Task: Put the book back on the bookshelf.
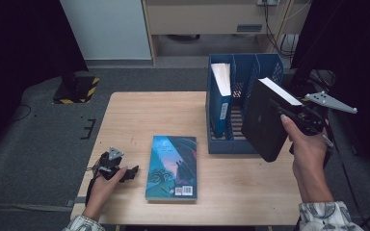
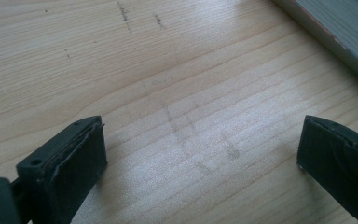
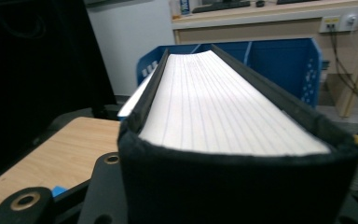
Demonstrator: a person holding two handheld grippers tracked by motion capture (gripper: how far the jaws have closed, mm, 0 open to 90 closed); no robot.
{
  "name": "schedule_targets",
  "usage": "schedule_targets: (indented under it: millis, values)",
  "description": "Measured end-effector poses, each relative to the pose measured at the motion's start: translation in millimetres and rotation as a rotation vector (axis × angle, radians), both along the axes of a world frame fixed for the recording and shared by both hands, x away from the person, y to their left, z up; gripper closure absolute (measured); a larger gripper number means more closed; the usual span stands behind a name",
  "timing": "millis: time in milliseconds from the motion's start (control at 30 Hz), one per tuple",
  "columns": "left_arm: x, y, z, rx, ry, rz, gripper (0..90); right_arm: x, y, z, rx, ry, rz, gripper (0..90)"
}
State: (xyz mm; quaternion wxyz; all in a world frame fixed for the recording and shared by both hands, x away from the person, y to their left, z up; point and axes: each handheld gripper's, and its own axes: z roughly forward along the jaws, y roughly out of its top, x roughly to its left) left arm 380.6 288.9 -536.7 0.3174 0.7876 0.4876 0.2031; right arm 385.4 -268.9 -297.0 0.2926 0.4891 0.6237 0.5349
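Note:
A thick black book [image 1: 266,120] hangs tilted in the air over the right end of the blue file rack [image 1: 270,67], with my right gripper [image 1: 296,119] shut on its right edge. In the right gripper view its white page block [image 3: 223,107] runs away from me toward the rack [image 3: 284,60]. A book with a blue-green cover [image 1: 172,166] lies flat in the middle of the table. My left gripper [image 1: 129,172] rests on the wood just left of that book, open, with bare table between its jaws [image 2: 200,149]. The flat book's edge [image 2: 335,32] crosses the top right corner there.
One blue book [image 1: 220,91] stands upright in the rack's left compartment. The rack sits at the back right of the wooden table [image 1: 139,115]. Dark carpet and black curtains surround the table, and a yellow-black striped base [image 1: 77,89] stands on the floor at the back left.

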Motion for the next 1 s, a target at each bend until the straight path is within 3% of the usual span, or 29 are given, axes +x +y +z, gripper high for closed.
schedule_targets:
  millis: [300, 467, 700, 1000]
  values:
    - [0.1, -0.1, 0.0, 0.000, 0.001, 0.000, 0.2, 19.9, -7.9, -2.1, -0.022, 0.002, -0.072, 53.3]
    - [0.1, -0.2, 0.0, 0.000, 0.001, 0.000, 0.2, 23.4, -10.5, -2.0, -0.014, -0.002, -0.090, 53.3]
    - [0.1, -0.3, -0.1, -0.001, 0.001, 0.001, 0.1, 27.3, -14.6, -1.5, -0.039, -0.005, -0.112, 53.3]
    - [0.2, -0.3, -0.1, 0.000, 0.002, 0.000, 0.0, 42.1, -23.6, -6.7, -0.045, 0.007, -0.152, 53.3]
